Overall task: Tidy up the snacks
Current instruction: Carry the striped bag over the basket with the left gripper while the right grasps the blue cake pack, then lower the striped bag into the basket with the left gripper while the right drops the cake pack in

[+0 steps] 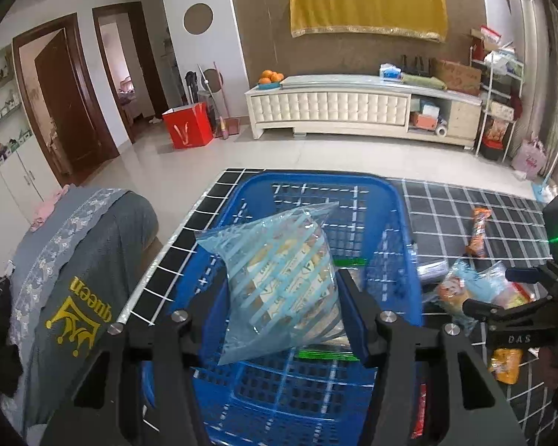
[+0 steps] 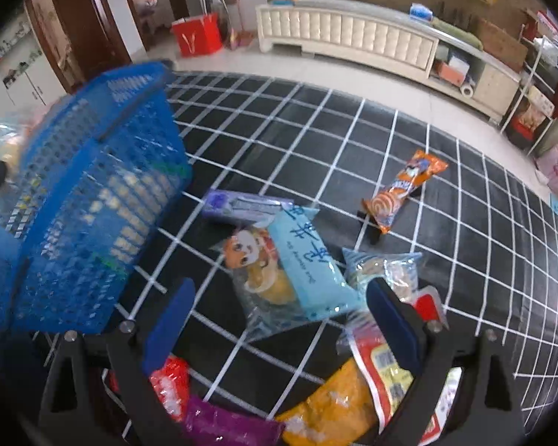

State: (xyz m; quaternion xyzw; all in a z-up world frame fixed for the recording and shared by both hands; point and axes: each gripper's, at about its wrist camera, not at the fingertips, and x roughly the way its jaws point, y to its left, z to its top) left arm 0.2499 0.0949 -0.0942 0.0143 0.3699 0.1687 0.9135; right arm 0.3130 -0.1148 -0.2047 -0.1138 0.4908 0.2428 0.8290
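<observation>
The left gripper is clamped about half-wide on a clear bag with pale blue stripes; small biscuit packs show through it, their print too small to read. The bag hangs tilted above the blue plastic basket, which stands on a black table with a white grid. Something green lies in the basket under the bag.

The right gripper stands wide apart with nothing between its pads, poised above a heap of snacks on the table just beside the basket. Below it lies a pale blue packet with dark Chinese characters, overlapping a clear packet printed with a cartoon face. A purple-and-silver pack lies beyond them. A red-and-yellow packet sits by the right finger, with an orange packet, a purple one and a red one nearest the camera. An orange wrapper with a swirl lies well apart; its lettering is not legible.

From the left wrist, a grey cloth beside the table reads "queen" under a yellow crown, seen upside down, and the right gripper's body bears "DAS".
</observation>
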